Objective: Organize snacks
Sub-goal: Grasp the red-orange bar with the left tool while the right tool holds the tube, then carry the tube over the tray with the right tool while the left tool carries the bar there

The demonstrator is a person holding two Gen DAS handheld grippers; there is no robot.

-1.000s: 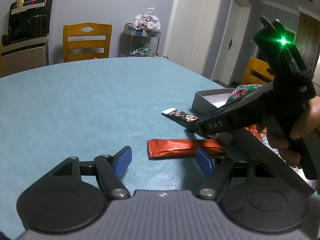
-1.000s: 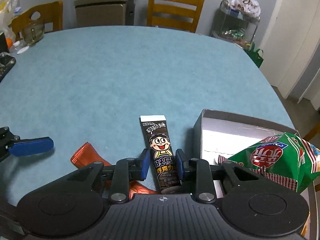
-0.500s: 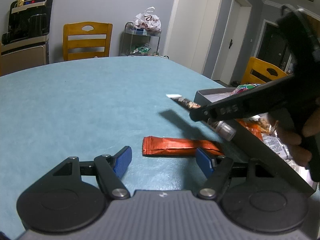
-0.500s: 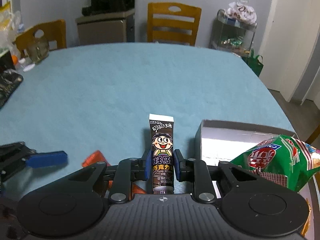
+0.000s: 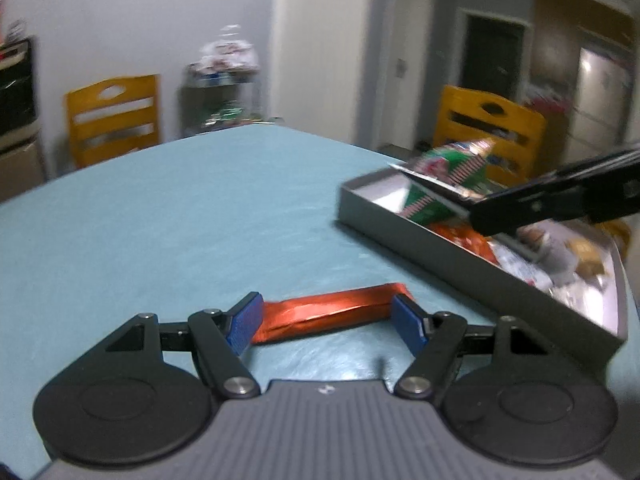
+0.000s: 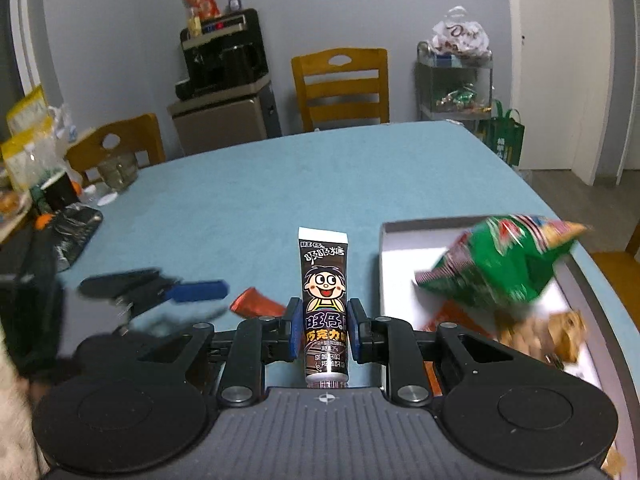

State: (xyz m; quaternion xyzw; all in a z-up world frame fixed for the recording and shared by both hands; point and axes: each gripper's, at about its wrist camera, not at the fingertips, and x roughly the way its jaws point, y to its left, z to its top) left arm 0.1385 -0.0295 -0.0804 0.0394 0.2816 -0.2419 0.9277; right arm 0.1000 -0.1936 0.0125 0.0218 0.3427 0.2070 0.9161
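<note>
A brown chocolate tube (image 6: 324, 292) with a cartoon face stands upright between the blue pads of my right gripper (image 6: 323, 330), which is shut on it and holds it above the table. In the left wrist view the same tube (image 5: 432, 184) hangs over the grey box (image 5: 440, 256), held by the right gripper (image 5: 476, 206). Inside the box lie a green snack bag (image 6: 500, 264) and other packets. An orange foil bar (image 5: 332, 312) lies on the blue table, lengthwise between the pads of my open left gripper (image 5: 325, 322). Whether those pads touch it I cannot tell.
The box's near wall (image 6: 382, 264) is just right of the tube. Bags, a glass and dark clutter (image 6: 60, 200) crowd the table's far left. Wooden chairs (image 6: 340, 84) (image 5: 488, 128), a wire cart (image 6: 456, 80) and an appliance cabinet (image 6: 224, 92) ring the table.
The right gripper lifted the tube off the table and carried it up and over the box. The left gripper rolled and shifted, so the orange bar now sits between its pads.
</note>
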